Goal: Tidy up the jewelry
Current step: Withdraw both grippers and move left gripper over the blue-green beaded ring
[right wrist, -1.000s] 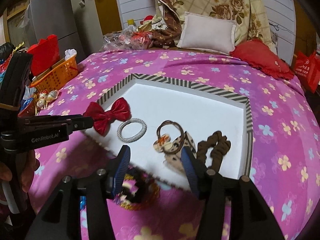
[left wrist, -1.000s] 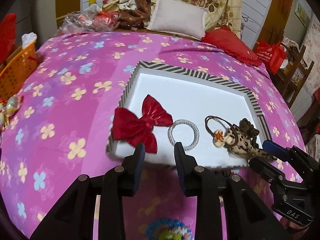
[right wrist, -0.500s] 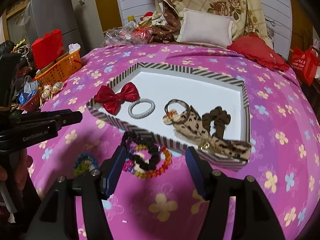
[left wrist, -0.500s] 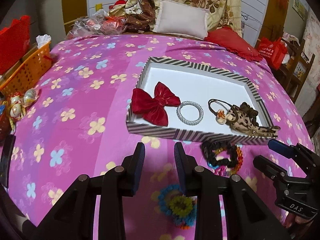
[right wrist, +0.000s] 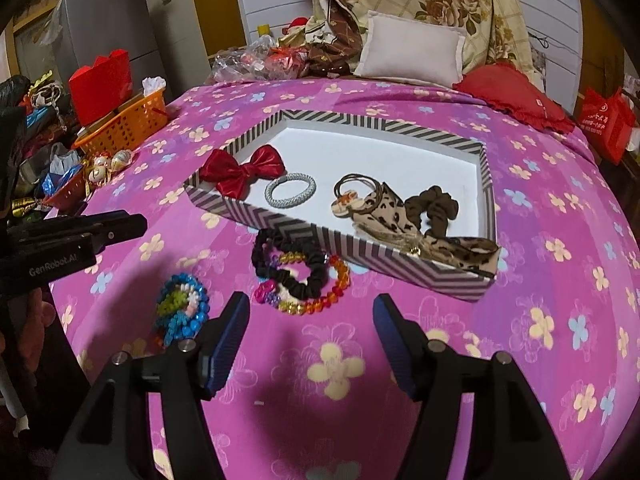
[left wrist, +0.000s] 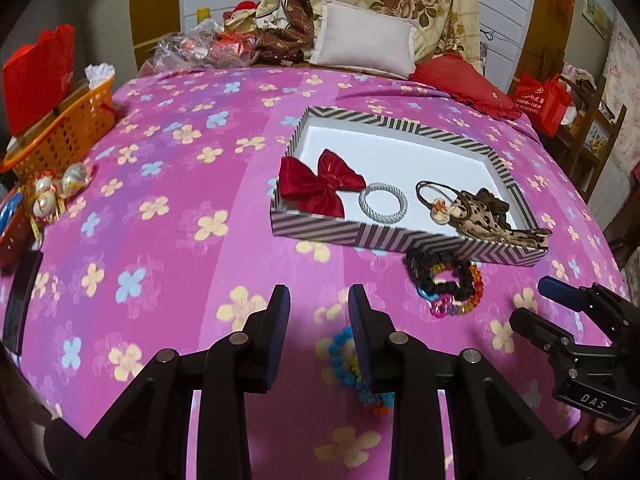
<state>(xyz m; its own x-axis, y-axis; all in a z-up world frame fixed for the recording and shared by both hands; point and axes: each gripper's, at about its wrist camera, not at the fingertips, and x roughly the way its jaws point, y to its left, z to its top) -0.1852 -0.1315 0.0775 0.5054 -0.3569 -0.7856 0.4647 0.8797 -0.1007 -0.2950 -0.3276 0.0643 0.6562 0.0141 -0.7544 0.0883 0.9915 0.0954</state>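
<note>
The striped tray (right wrist: 420,268) on my pink bedspread (right wrist: 560,320) already holds most pieces: red bow (right wrist: 242,170), leopard scrunchie (right wrist: 404,220), brown scrunchie (right wrist: 434,208), silver bangle (right wrist: 290,190). Left outside, by my judgement, are the black scrunchie with beaded bracelet (right wrist: 300,276), just beside the tray's near wall, and the blue beaded piece (right wrist: 184,306). My right gripper (right wrist: 310,340) gapes wide and empty; my left gripper (left wrist: 318,336) stands narrowly parted, holding nothing.

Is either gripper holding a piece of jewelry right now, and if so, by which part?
Nothing is held. The left gripper and right gripper are both open, with only bedspread between their fingers.
</note>
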